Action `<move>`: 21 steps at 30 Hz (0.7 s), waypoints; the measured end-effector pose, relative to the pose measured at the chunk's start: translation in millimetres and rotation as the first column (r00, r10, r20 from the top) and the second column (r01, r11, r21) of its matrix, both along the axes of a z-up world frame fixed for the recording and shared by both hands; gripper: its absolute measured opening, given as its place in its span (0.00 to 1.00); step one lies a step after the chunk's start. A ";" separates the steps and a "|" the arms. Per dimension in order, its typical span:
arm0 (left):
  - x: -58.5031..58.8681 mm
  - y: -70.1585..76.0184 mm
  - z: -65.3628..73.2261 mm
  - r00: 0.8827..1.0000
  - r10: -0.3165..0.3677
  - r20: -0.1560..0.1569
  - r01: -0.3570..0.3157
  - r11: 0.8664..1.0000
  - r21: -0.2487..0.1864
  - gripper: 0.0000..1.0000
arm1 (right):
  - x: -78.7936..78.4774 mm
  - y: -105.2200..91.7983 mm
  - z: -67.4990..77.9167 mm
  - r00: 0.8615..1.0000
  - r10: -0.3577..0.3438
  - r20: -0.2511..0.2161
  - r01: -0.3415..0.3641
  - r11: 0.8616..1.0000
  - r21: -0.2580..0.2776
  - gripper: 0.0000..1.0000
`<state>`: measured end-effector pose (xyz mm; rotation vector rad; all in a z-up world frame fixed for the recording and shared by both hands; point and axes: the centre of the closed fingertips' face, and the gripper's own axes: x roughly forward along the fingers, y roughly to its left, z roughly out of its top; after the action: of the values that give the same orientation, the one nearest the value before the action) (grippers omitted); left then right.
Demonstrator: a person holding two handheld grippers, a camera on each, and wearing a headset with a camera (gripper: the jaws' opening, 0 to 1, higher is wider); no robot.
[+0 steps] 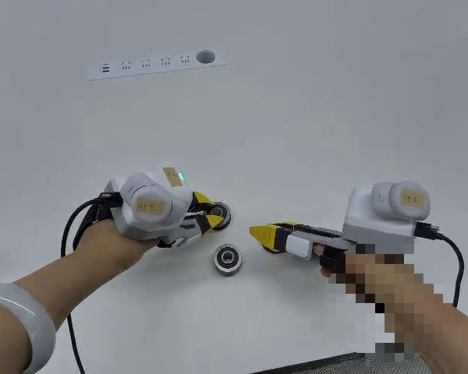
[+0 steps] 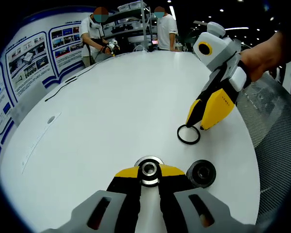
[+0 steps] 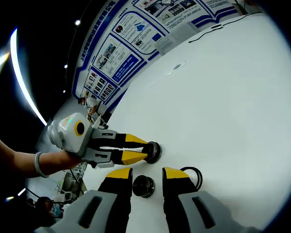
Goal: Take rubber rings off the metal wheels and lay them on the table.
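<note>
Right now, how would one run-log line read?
left gripper: shut on wheel | right gripper: open | rubber ring, second wheel: on table

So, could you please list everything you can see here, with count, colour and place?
White tabletop: one, white, under everything.
Long white power strip: one, white, table's far side.
Round metal wheels: two, dark with silver hubs; held wheel between the jaws of the left gripper, loose wheel between the grippers.
Thin black rubber ring: one, black, flat on the table by the tips of the right gripper.
Blue-and-white poster boards: several, beyond the table.
Bystanders: two, far end.
Left gripper: white and yellow, shut on held wheel.
Right gripper: white and yellow, open, empty.
</note>
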<state>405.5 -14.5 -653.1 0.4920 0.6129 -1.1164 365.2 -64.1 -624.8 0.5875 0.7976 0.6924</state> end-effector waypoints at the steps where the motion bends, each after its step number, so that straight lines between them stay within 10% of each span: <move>1: 0.0 0.0 -0.1 1.000 -0.001 0.000 0.001 1.000 -0.001 0.14 | 0.9 0.7 0.3 1.000 0.001 0.001 -0.001 1.000 0.000 0.26; 21: -0.5 0.0 -0.7 1.000 0.013 -0.009 -0.014 1.000 -0.015 0.13 | 18.1 18.8 1.4 0.999 0.035 0.008 -0.036 0.999 0.009 0.26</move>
<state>405.0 -14.5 -653.8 0.4695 0.6139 -1.1101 383.3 -45.2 -623.4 0.5797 0.7994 0.7308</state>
